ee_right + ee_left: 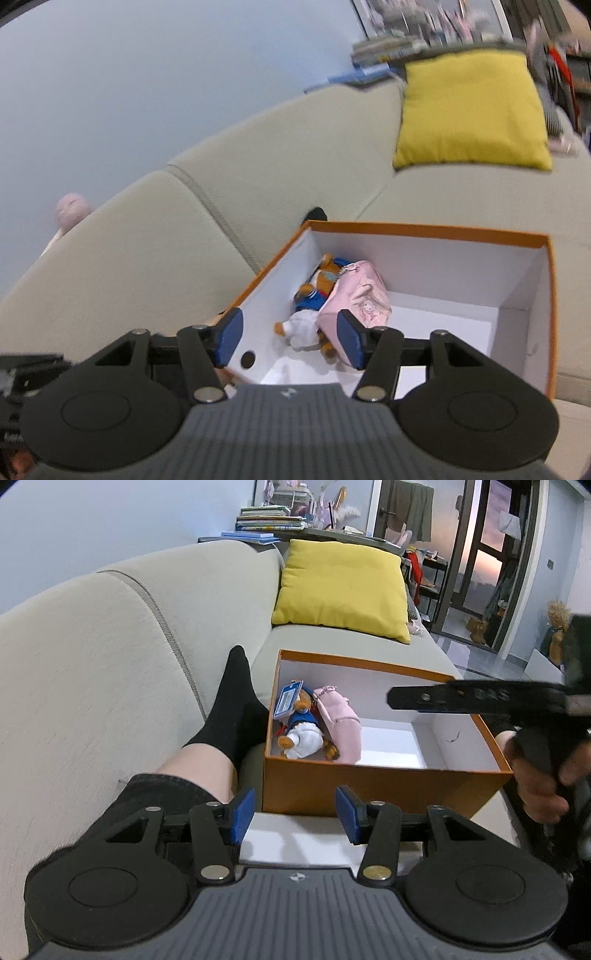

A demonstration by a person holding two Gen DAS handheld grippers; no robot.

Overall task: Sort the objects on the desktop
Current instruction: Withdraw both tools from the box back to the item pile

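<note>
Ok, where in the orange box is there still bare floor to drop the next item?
The orange box is crowded only at its left end, where the toy bear and pink pouch lie pressed together. From the pouch to the right wall the white floor is bare. The right hand-held gripper, open and holding nothing, hovers over the box.

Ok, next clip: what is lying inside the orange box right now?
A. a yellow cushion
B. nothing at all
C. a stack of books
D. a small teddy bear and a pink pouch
D: the small teddy bear and the pink pouch lie side by side at one end of the orange box; the rest of its white floor is bare.
</note>
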